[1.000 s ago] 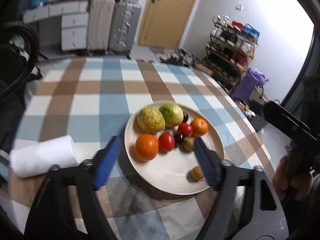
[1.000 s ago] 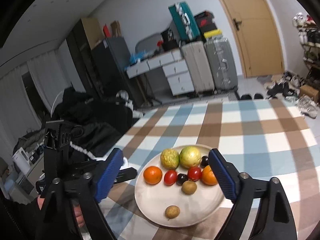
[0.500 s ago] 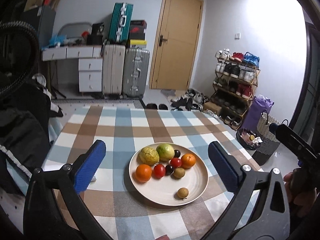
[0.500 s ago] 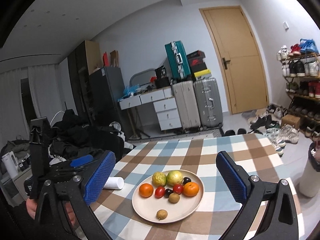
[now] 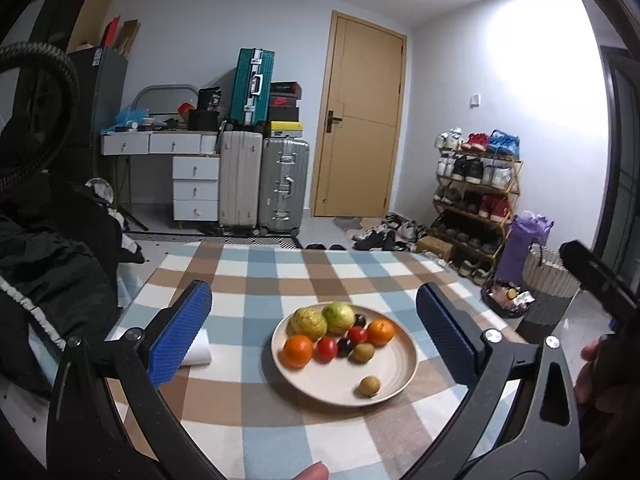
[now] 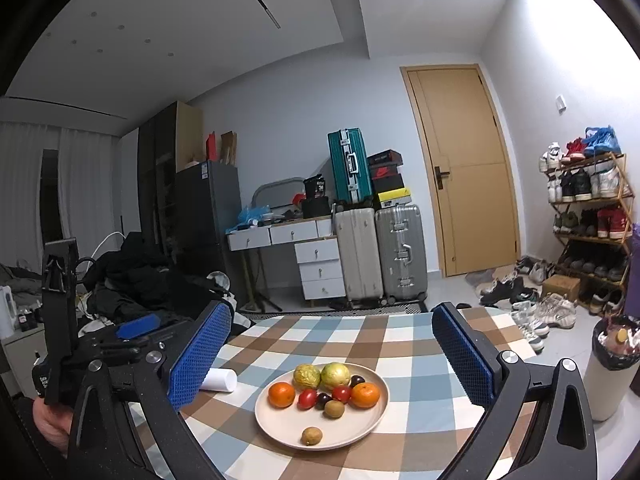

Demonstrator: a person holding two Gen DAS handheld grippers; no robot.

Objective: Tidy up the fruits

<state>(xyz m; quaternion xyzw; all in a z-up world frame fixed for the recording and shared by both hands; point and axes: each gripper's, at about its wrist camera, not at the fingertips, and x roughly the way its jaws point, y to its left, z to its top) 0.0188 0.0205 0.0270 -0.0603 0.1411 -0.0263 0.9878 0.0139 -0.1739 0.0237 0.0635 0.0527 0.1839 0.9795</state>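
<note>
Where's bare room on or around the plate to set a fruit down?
The plate is bare along its near rim, around the lone kiwi. The far half is crowded with fruit. The tablecloth right of the plate is bare; the white roll lies to the left.

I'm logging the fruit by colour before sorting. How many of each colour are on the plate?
Round orange fruits: 2
Small red fruits: 2
Large yellow-green fruits: 2
Small dark purple fruits: 2
Small brown fruits: 2
Total: 10
</note>
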